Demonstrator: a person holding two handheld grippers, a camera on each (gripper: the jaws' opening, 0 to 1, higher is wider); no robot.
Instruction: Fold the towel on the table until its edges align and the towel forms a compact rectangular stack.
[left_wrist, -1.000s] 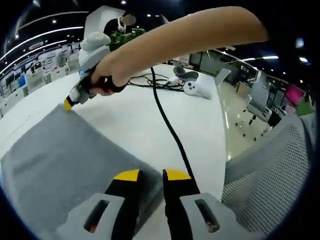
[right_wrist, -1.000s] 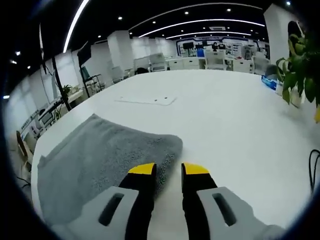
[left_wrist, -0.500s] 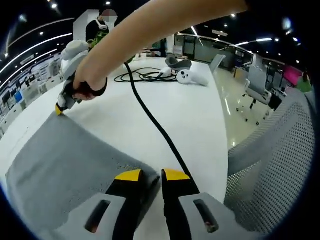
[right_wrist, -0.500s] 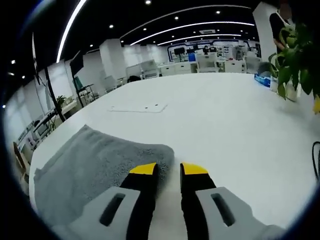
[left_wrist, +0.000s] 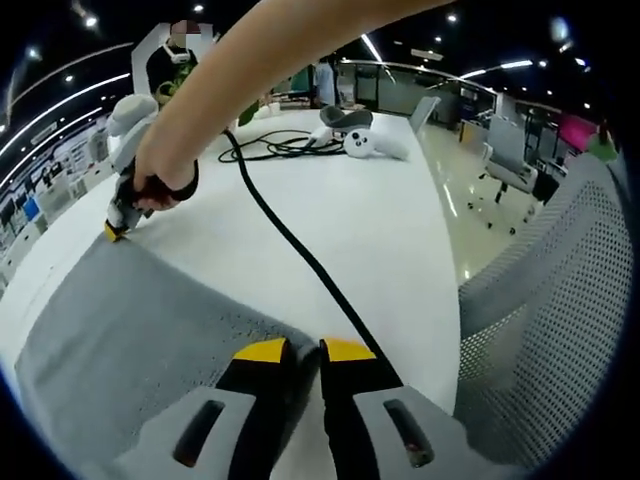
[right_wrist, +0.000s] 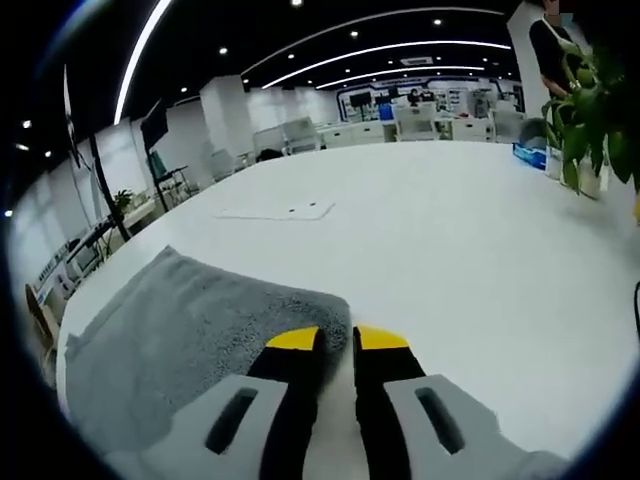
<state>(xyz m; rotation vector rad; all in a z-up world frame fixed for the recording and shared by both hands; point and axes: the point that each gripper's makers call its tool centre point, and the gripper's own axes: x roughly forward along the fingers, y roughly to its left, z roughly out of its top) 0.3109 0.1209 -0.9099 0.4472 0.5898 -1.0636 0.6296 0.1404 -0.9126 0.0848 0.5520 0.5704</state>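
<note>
Towel: the grey towel (left_wrist: 140, 330) lies flat on your white worktop (left_wrist: 380, 230).
Left tool: your left tool (left_wrist: 293, 352) is clenched on the near towel corner.
Right tool: your right tool (right_wrist: 337, 340) is pinching the far corner.

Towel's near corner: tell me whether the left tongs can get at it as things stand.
Probably yes. The left tongs sit right at that corner of the towel, nearly closed, and nothing lies between; the black cable runs just to the side.

Each gripper (left_wrist: 296, 350) (right_wrist: 325, 338) has black jaws with yellow tips on a grey body; a black cable (left_wrist: 300, 250) trails behind.
</note>
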